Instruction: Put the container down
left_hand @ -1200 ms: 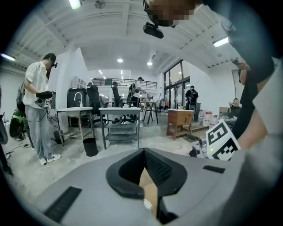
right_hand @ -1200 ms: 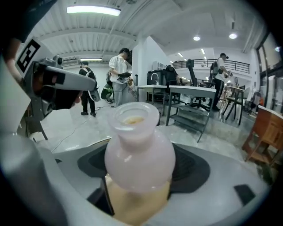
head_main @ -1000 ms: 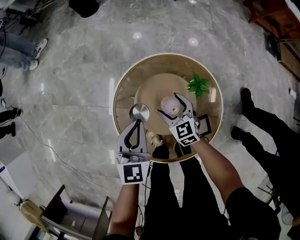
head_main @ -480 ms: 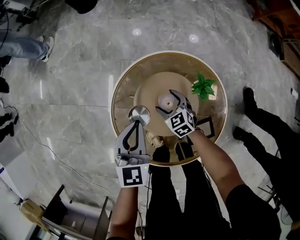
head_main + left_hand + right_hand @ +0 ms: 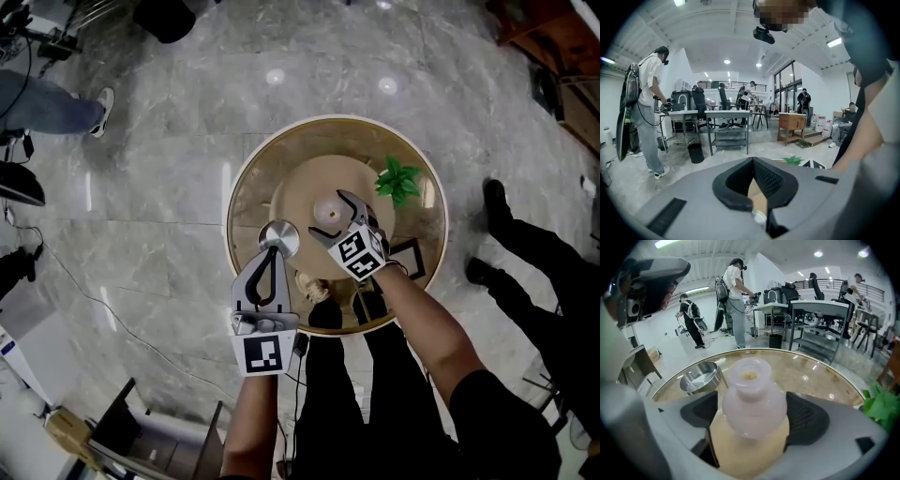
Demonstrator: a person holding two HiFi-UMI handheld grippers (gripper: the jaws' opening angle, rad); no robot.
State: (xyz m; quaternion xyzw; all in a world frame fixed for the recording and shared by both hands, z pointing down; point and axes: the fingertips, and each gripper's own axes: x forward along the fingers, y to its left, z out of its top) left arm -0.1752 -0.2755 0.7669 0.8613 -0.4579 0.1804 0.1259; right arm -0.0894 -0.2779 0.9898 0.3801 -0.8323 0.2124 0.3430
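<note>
Round the container [image 5: 753,404] but not clamping it: the right gripper [image 5: 330,216], jaws just now opening and spread wide, a strip of tan visible between one pad and the container's flank. Released, then, and upright: milky, translucent, wide-mouthed, over the middle of the round glass table [image 5: 251,183], foot hidden behind the gripper's grey body. On the cube [image 5: 357,255] behind those jaws, black-and-white square markers only; likewise on the left gripper [image 5: 273,249]. There, tips pinched together on nothing, right at the rim of a steel bowl [image 5: 278,226]; touching or not, impossible to tell. Under the glass, a round tan base [image 5: 300,183]. Toward the far right edge, a green plant [image 5: 397,178]; nearer, a small dark frame [image 5: 410,255]. By the near rim, a small tan object [image 5: 310,281], too small to identify. Beneath everything, grey marble floor [image 5: 141,141].
</note>
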